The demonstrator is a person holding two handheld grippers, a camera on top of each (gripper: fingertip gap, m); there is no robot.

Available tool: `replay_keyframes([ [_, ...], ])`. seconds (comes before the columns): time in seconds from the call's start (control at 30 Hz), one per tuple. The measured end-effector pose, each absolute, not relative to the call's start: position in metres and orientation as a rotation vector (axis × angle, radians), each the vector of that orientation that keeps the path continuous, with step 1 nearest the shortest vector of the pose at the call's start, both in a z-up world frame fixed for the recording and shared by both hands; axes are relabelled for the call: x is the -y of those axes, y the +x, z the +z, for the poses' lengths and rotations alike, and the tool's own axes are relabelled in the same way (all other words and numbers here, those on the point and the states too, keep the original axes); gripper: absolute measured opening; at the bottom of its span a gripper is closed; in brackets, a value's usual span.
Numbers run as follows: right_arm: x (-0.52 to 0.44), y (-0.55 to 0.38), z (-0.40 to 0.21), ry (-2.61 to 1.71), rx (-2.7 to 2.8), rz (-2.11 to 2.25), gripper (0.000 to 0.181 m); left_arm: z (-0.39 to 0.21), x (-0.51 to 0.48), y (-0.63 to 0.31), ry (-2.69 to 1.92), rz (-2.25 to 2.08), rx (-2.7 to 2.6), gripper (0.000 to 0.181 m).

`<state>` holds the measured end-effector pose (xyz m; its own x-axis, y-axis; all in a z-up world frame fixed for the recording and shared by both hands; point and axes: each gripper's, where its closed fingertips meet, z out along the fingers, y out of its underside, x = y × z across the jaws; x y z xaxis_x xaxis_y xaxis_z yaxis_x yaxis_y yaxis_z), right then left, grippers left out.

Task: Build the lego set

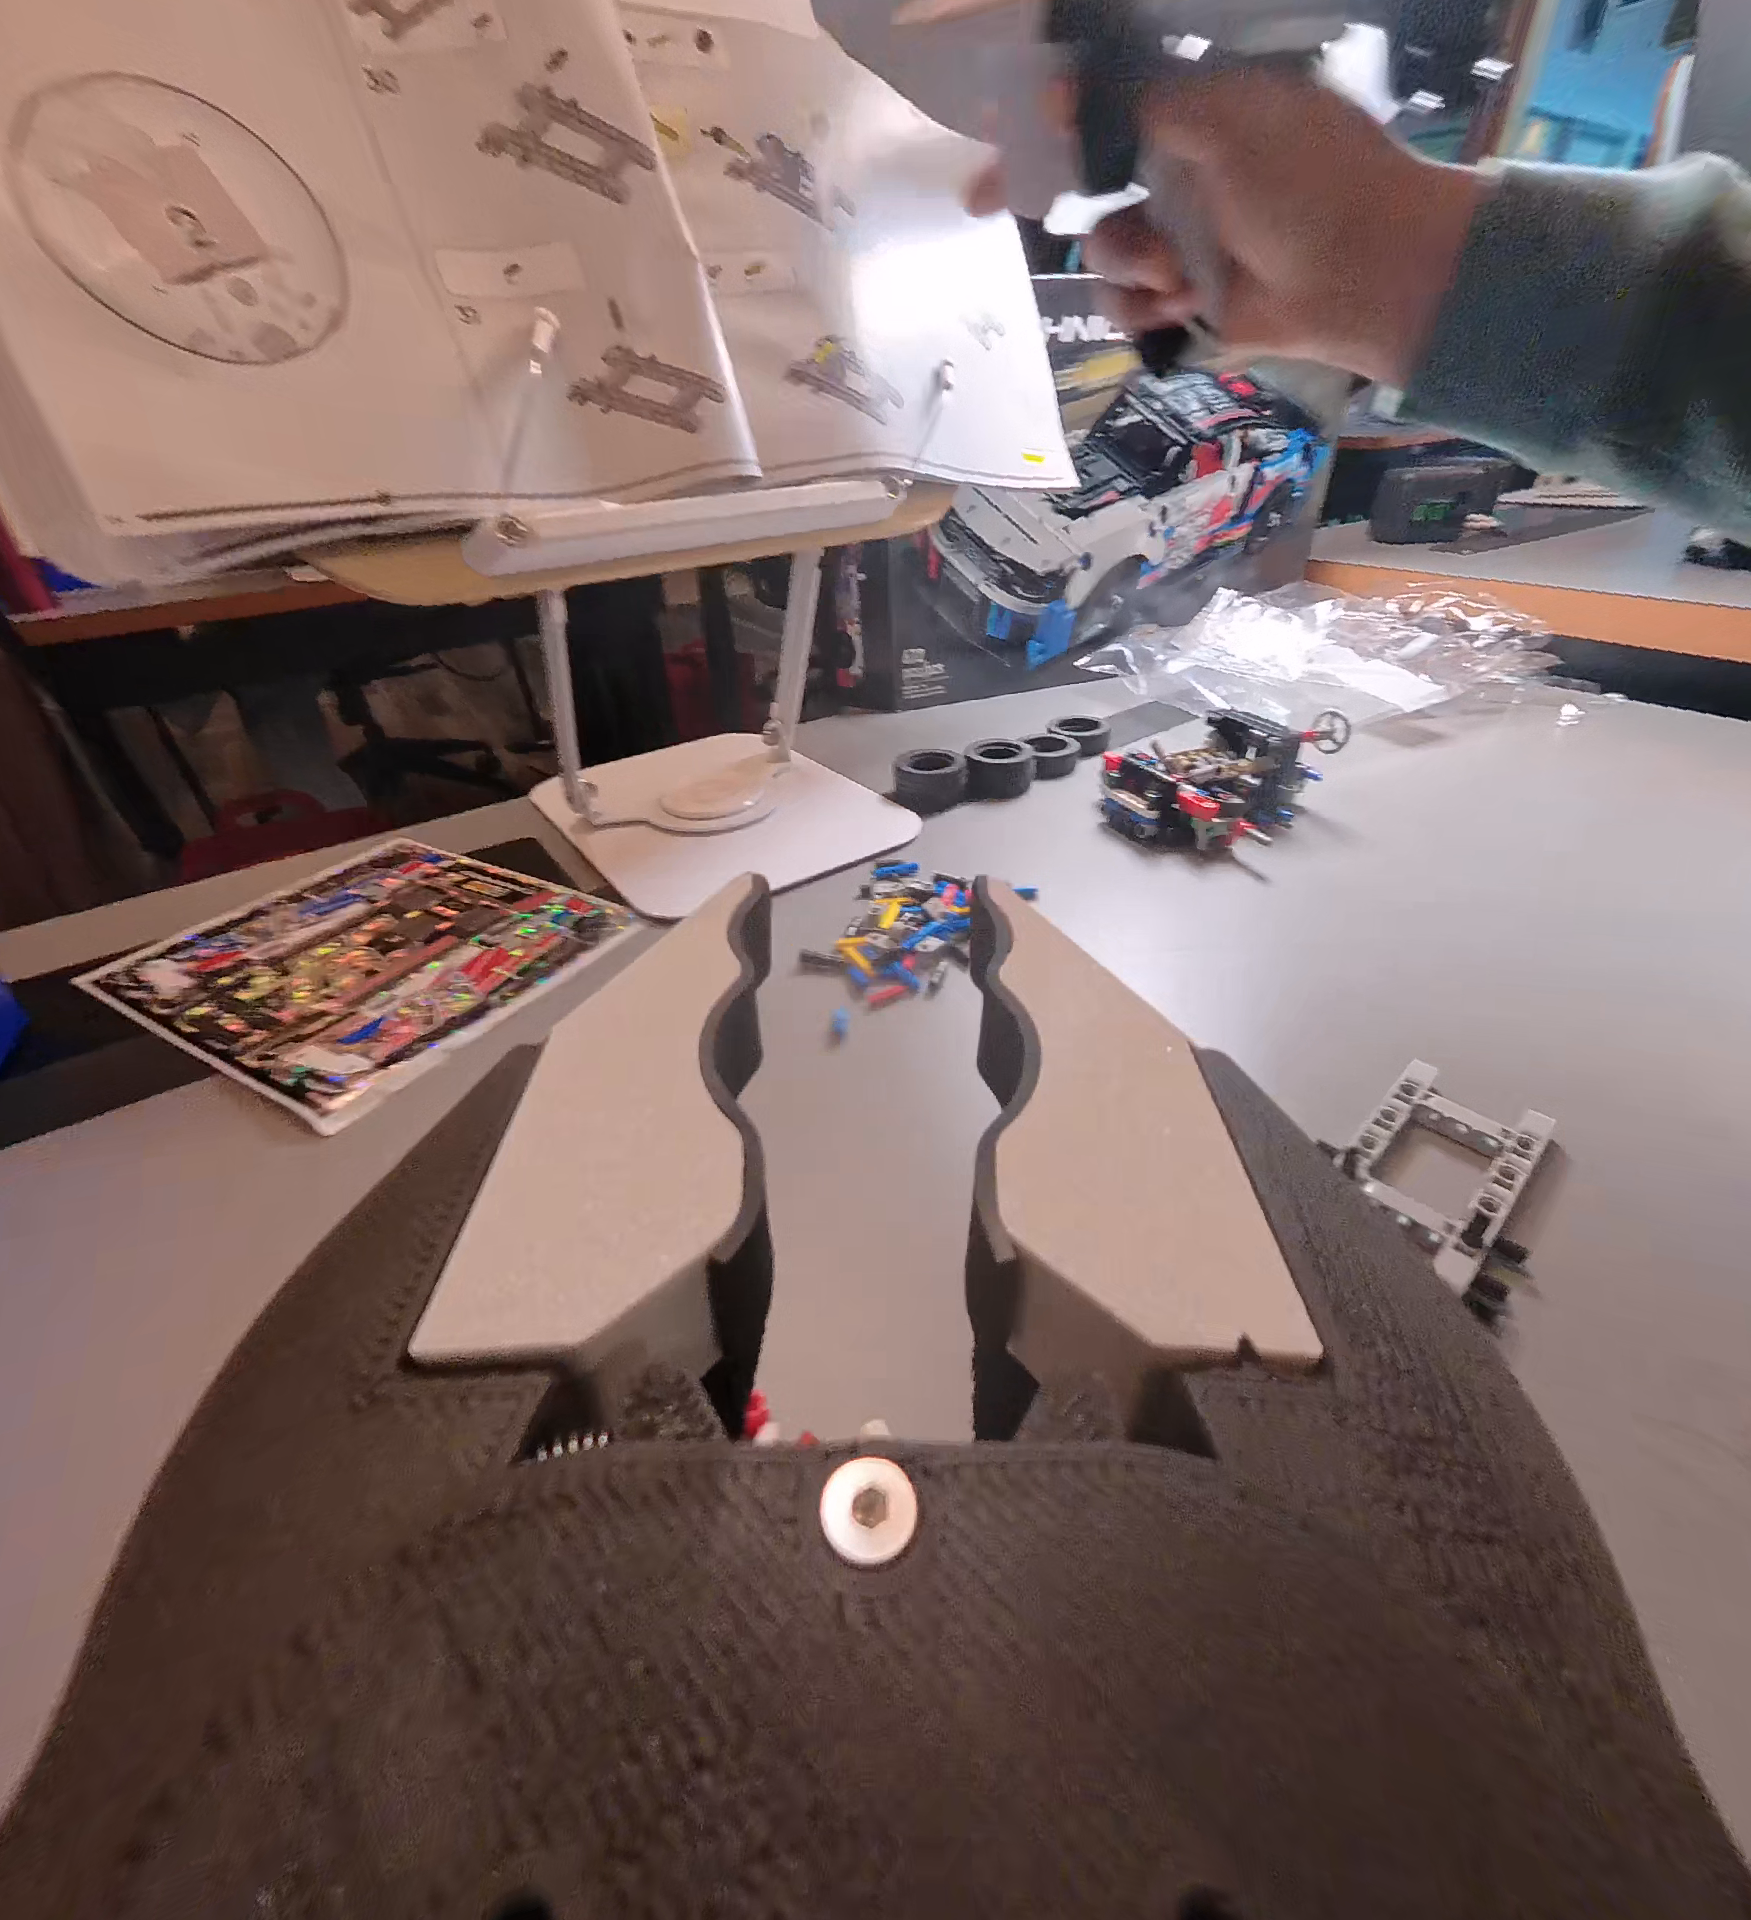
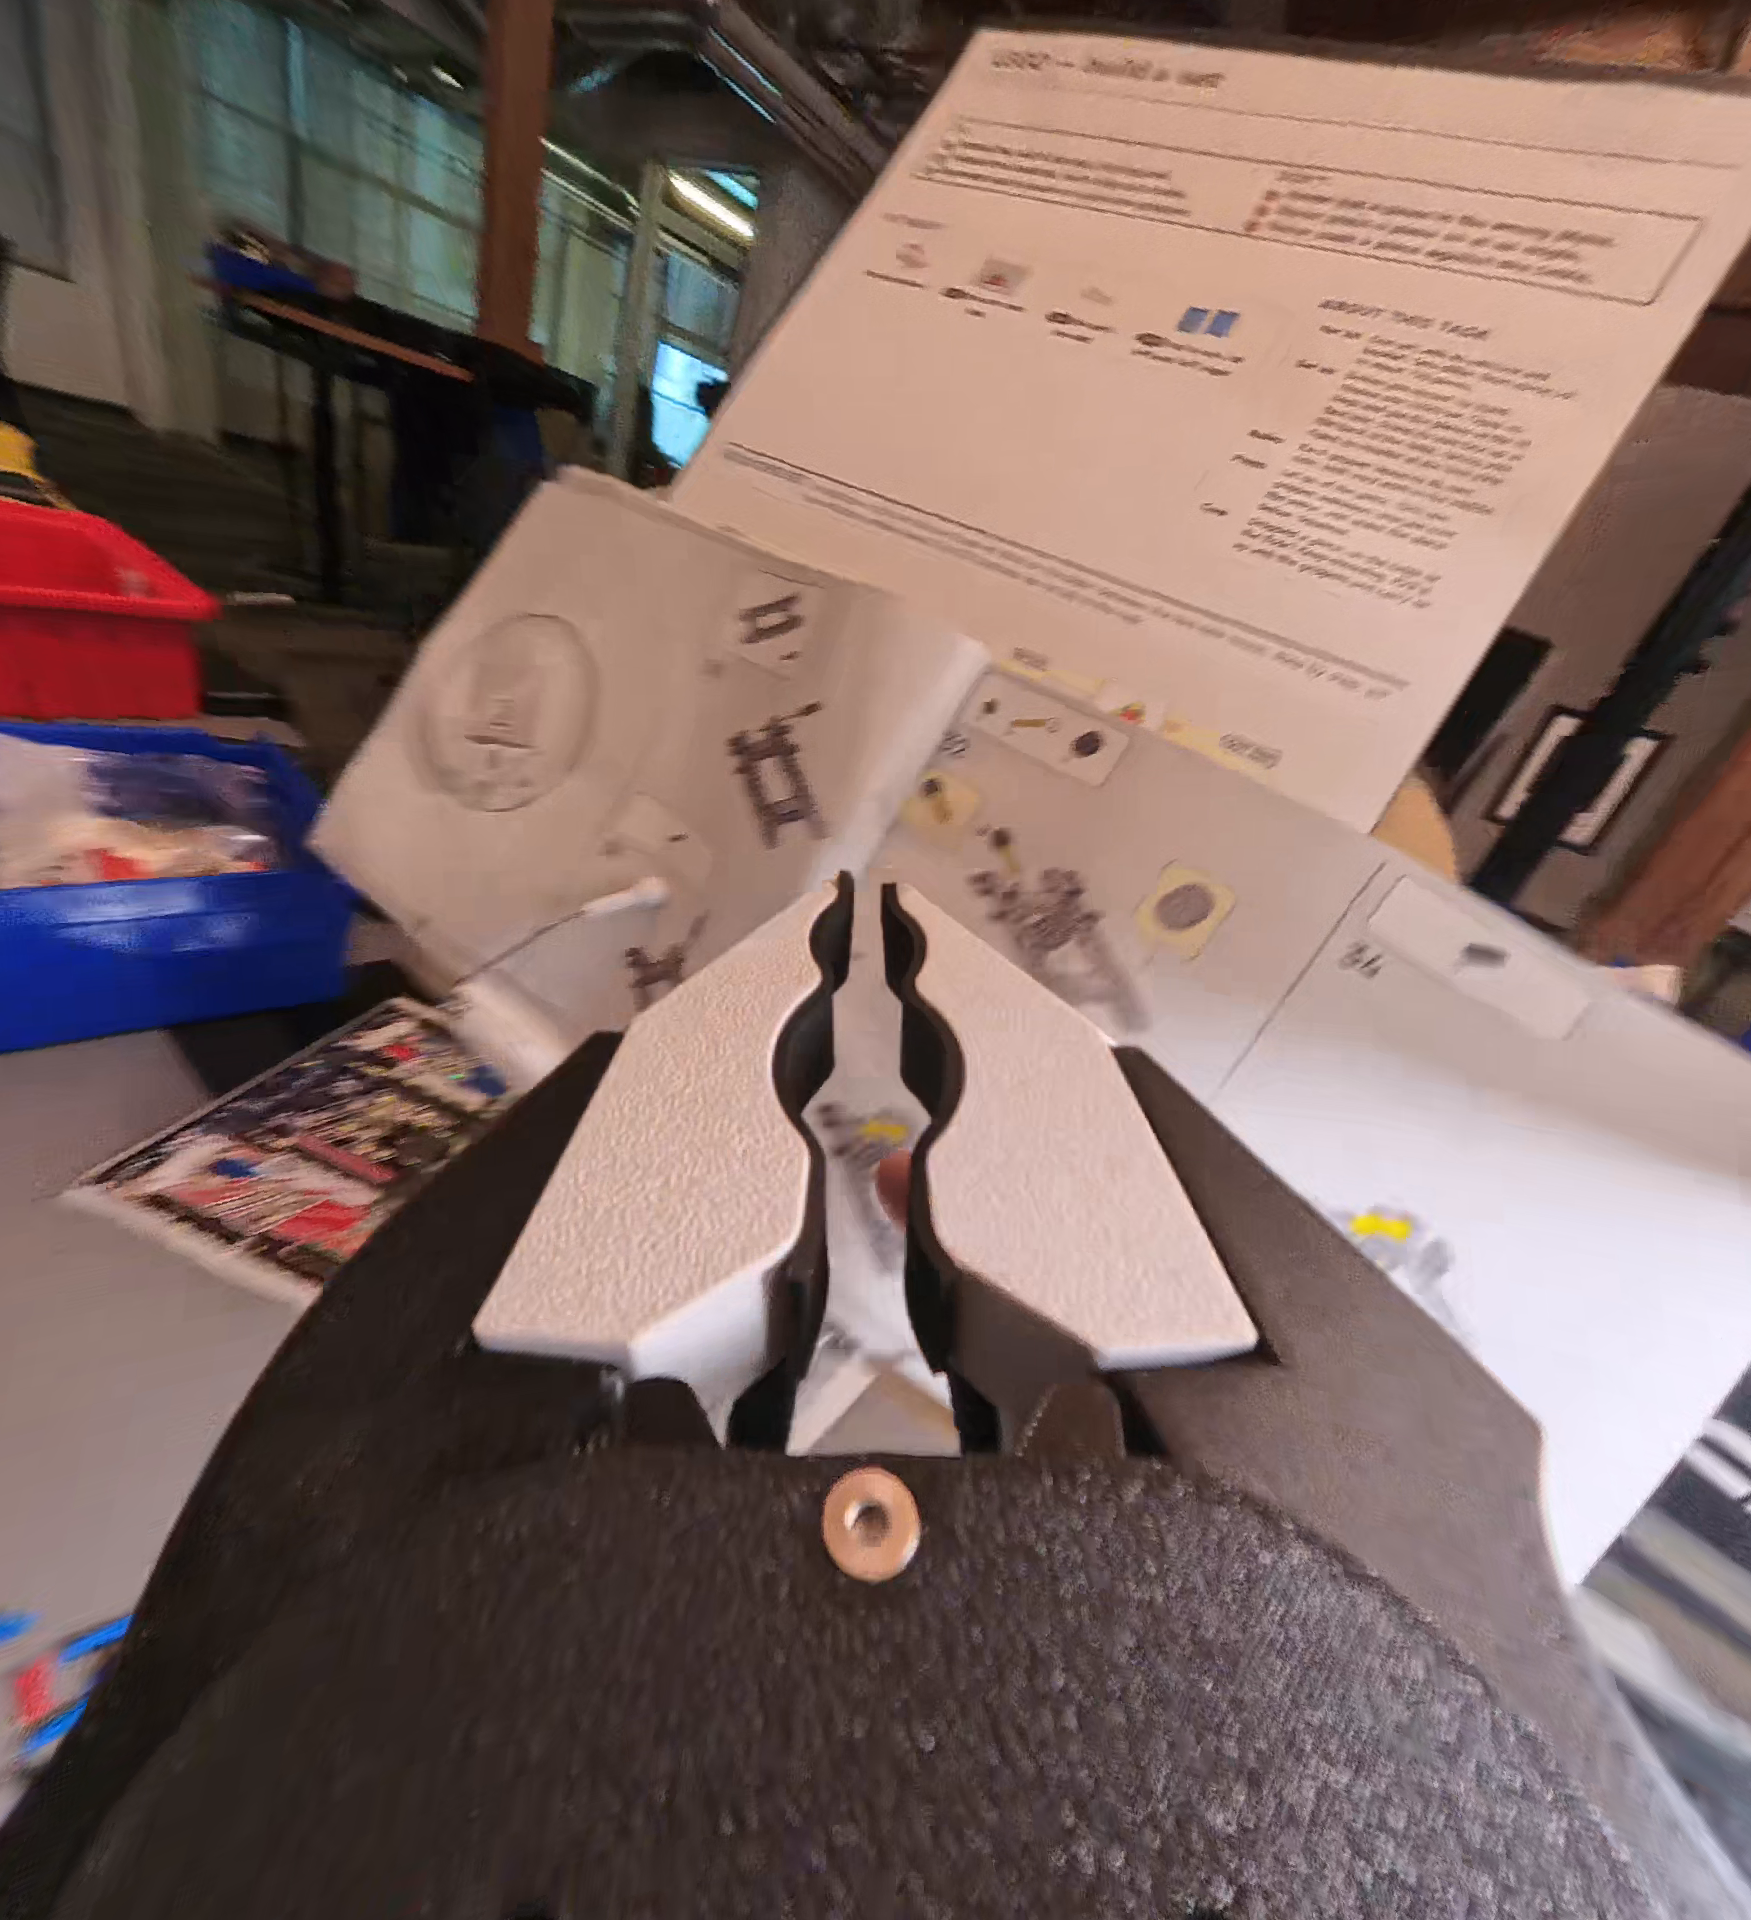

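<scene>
The left gripper [image 1: 869,904] hovers low over the grey surface [image 1: 1473,935], jaws wide apart and empty. Ahead of it, going left to right, lie the sticker sheet [image 1: 351,966], the pile of small loose pieces [image 1: 902,935], four tyres [image 1: 1001,764], the half-built chassis [image 1: 1203,784], and nearer, a grey beam frame [image 1: 1453,1164]. The right gripper [image 2: 866,894] is up at the instruction booklet [image 2: 642,727] on its stand, jaws nearly together around a lifted page [image 2: 1473,1122]; whether they truly pinch it I cannot tell. The step in hand looks like turning to the next instructions. Next, the page must be laid flat without tearing, then a piece chosen from the pile.
</scene>
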<state>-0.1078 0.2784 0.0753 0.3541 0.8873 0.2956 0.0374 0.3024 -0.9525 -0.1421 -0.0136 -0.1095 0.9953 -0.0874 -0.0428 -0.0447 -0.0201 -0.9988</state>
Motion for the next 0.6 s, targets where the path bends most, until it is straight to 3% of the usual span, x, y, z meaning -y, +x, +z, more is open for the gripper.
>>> replay_keyframes([
  [0.03,-0.258,-0.096,0.067,-1.112,1.075,0.778,0.005,-0.107,0.016,-0.148,-1.587,-0.008,-0.095,0.035],
  [0.4,-0.100,0.042,-0.090,-1.330,1.181,0.978,0.014,-0.075,0.053,-0.197,-1.518,0.162,0.017,0.021],
  [0.6,-0.082,0.059,-0.124,-1.328,1.153,0.938,0.023,-0.068,0.066,-0.206,-1.490,0.207,0.056,0.020],
])
